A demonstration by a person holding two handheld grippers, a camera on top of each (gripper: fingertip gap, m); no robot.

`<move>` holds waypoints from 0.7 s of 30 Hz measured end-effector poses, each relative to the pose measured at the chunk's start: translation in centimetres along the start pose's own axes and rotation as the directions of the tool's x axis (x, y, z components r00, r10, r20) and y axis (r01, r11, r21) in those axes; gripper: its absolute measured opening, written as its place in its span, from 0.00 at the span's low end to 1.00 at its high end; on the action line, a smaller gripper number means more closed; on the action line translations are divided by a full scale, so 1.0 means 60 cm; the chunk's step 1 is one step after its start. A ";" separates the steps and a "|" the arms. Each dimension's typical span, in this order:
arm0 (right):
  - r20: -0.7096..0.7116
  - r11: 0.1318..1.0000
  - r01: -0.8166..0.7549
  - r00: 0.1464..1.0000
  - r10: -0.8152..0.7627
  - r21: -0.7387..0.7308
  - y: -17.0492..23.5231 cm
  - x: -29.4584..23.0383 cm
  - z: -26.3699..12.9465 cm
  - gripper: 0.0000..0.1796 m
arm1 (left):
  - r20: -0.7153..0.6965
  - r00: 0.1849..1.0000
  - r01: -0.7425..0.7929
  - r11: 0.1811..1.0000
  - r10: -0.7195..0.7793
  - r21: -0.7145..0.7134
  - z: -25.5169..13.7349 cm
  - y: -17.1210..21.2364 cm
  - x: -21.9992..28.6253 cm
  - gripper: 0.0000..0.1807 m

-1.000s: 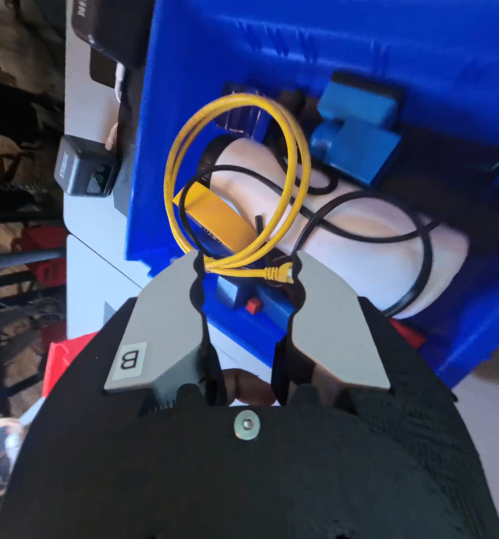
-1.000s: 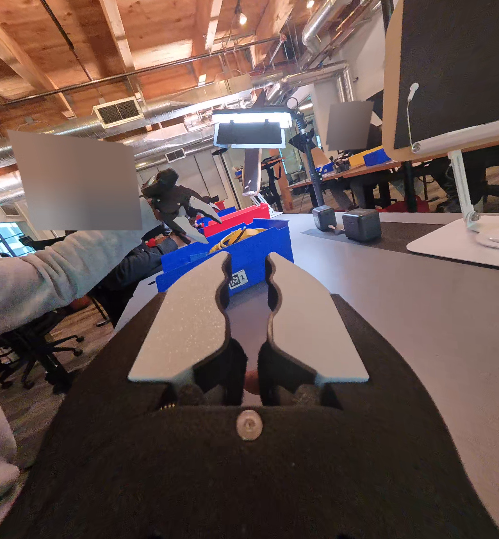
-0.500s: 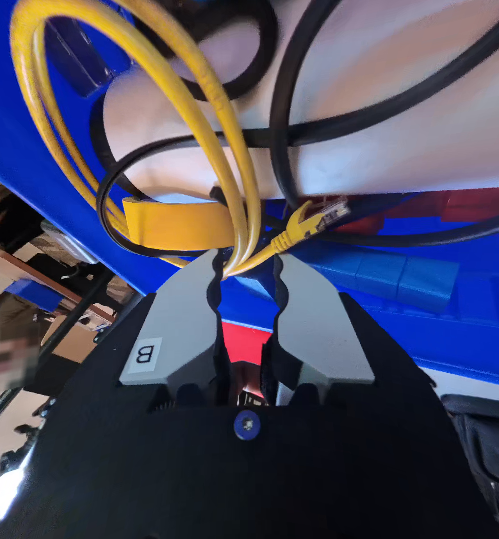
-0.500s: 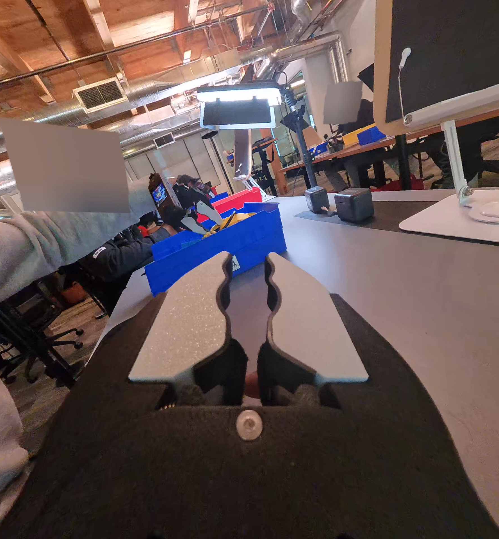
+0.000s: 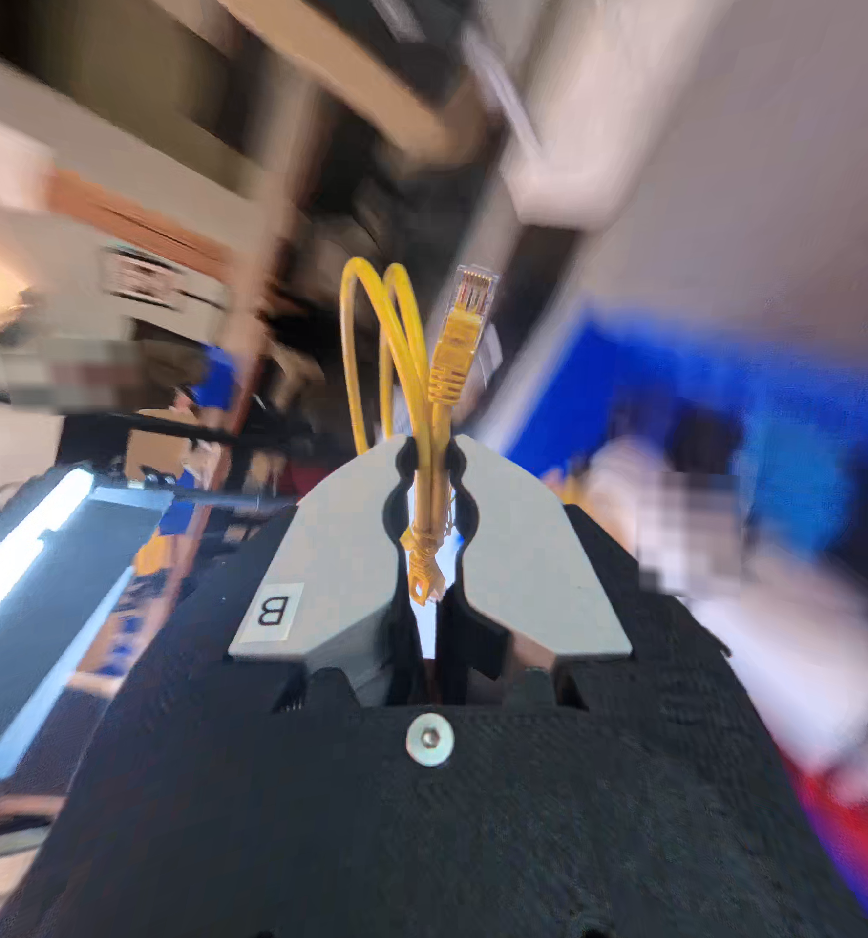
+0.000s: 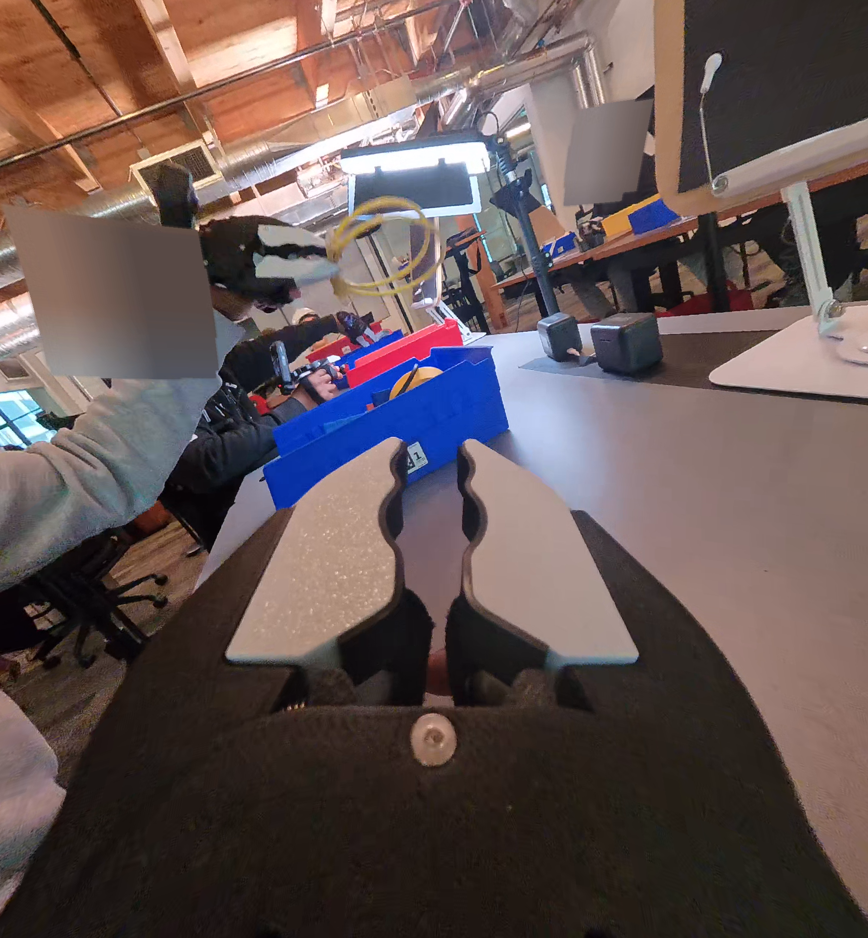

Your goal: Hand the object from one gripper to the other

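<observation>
Grippers: two, left gripper [image 5: 430,446] and right gripper [image 6: 430,451], two fingers each. Yellow cable [image 5: 411,355]: one coil. Blue bins [image 6: 421,416]: two. Red bin [image 6: 406,350]: one. Dark cube devices [image 6: 624,342]: two. Counter [image 6: 700,482]: one.

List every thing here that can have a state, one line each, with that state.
left gripper: shut on the yellow cable, raised in the air.
yellow cable: coiled in loops, pinched near its plugs, lifted clear of the blue bin.
right gripper: open, empty, low over the table.
blue bin: on the table, things inside it.
panel light: switched on.
</observation>
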State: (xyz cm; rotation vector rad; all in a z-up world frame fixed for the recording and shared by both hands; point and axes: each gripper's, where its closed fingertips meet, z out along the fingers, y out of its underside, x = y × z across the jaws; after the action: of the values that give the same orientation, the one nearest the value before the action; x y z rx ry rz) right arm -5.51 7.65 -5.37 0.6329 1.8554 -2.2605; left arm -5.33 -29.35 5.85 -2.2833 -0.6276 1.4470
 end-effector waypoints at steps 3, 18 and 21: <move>0.026 0.998 0.012 1.000 -0.010 -0.067 0.018 -0.006 0.012 0.11 | 0.057 0.935 0.315 0.892 -0.351 0.323 0.001 -0.108 0.023 0.07; 0.009 0.996 0.088 0.996 -0.088 -0.029 -0.064 -0.005 0.067 0.31 | -0.461 0.606 0.795 0.470 -0.648 0.384 0.180 -0.404 0.393 0.07; 0.015 0.999 -0.014 1.000 0.014 -0.031 -0.034 0.013 0.052 0.30 | -0.511 0.564 0.826 0.443 -0.648 0.349 0.184 -0.398 0.440 0.07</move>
State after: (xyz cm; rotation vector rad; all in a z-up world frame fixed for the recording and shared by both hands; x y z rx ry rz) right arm -7.67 5.21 -3.42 0.6203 1.8694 -2.2168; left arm -9.59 5.76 -5.90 -1.3734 -0.8334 0.6564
